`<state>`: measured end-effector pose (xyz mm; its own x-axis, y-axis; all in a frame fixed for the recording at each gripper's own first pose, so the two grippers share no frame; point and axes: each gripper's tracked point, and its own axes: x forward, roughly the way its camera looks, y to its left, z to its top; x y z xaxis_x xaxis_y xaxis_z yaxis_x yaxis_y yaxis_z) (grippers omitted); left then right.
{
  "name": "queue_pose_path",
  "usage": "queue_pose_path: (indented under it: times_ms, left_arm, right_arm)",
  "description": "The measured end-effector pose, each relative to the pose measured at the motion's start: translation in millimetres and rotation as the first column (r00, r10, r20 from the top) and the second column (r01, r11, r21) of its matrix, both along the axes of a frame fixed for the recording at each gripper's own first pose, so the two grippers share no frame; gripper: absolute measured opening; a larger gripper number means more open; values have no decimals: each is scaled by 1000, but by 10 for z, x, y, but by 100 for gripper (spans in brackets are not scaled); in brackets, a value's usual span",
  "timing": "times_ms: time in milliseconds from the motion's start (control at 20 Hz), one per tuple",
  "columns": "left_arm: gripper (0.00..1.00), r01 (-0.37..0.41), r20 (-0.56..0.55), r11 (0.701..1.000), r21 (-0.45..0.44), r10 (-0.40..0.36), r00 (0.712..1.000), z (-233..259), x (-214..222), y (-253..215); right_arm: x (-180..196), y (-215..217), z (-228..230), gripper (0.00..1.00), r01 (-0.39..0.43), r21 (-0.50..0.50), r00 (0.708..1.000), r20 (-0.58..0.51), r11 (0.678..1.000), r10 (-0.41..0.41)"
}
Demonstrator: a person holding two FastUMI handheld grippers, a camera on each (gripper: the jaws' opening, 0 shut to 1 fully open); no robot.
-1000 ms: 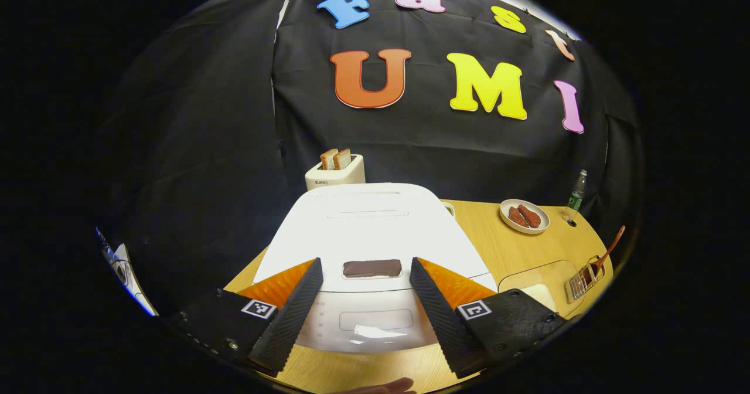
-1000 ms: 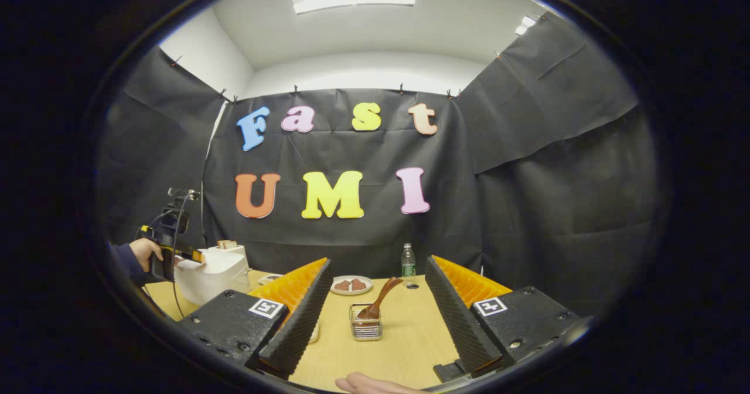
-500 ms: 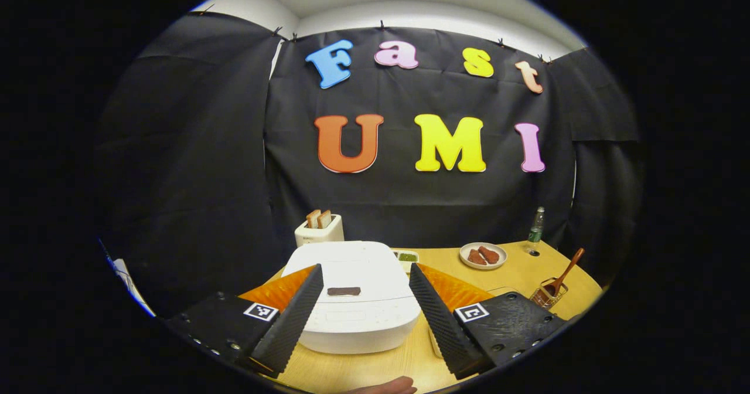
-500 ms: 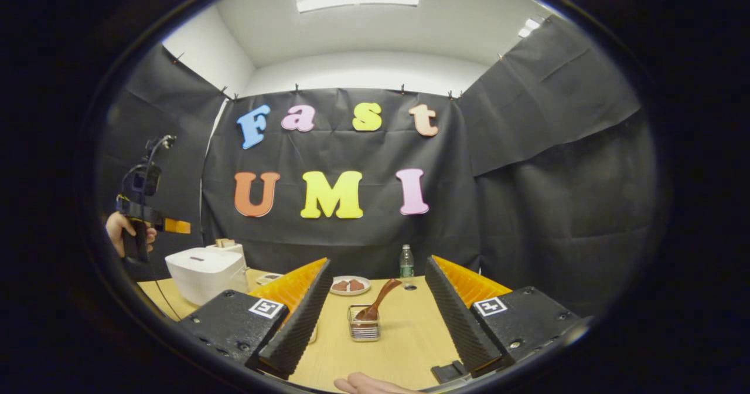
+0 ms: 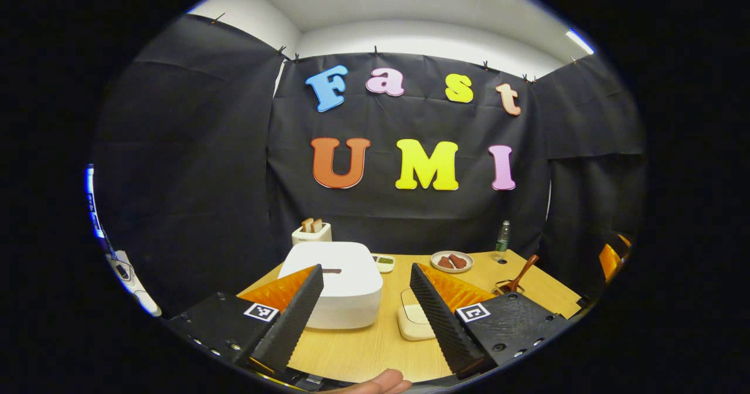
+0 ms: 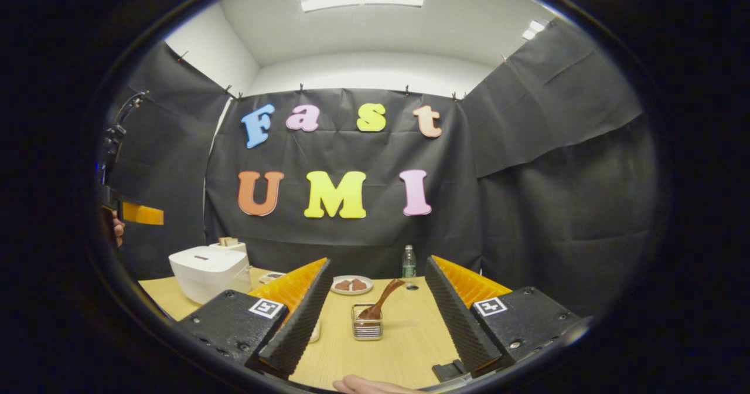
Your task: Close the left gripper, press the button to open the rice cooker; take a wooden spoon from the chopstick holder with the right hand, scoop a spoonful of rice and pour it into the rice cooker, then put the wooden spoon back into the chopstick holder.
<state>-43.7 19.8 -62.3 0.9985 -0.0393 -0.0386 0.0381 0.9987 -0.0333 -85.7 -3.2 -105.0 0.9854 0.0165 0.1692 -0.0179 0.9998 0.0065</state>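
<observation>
The white rice cooker (image 5: 340, 291) stands on the wooden table with its lid down and a dark button (image 5: 331, 271) on top. My left gripper (image 5: 364, 269) hovers open, well back from the cooker and above it. It also appears raised at the left edge as the left gripper (image 6: 137, 213). A wooden spoon (image 6: 381, 301) leans in the wire chopstick holder (image 6: 367, 328) straight ahead of my open right gripper (image 6: 379, 262), some way off. A clear lidded rice box (image 5: 413, 322) lies right of the cooker.
A toaster (image 5: 312, 233) with bread stands behind the cooker. A small dish (image 5: 384, 260), a plate of brown food (image 5: 451, 261) and a bottle (image 5: 502, 238) sit along the table's far side. Bare table (image 6: 404, 341) lies around the holder.
The left gripper has drawn back and risen from just over the cooker's button, staying open. The lid stays down. The right gripper has barely moved.
</observation>
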Motion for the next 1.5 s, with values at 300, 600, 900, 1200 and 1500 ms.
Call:
queue_pose_path:
  times_ms: [300,600,900,1200,1500]
  left_arm:
    - [94,66,34,998,-5,-66,997,38,-330,-119]
    - [94,1,45,1000,14,-2,999,57,-450,79]
    - [94,-3,69,999,40,1,998,87,-506,99]
    - [94,1,78,1000,31,-3,997,24,-600,152]
    - [94,-28,70,1000,12,27,997,-26,-630,311]
  right_arm:
    - [-39,34,108,100,-27,47,998,-50,999,30]
    - [-186,138,292,100,-56,33,998,-16,998,57]
    - [-283,248,365,100,-73,27,997,6,997,73]
    - [-374,271,271,100,-71,8,997,-15,997,71]
    - [-448,274,276,100,-53,-42,999,-7,998,53]
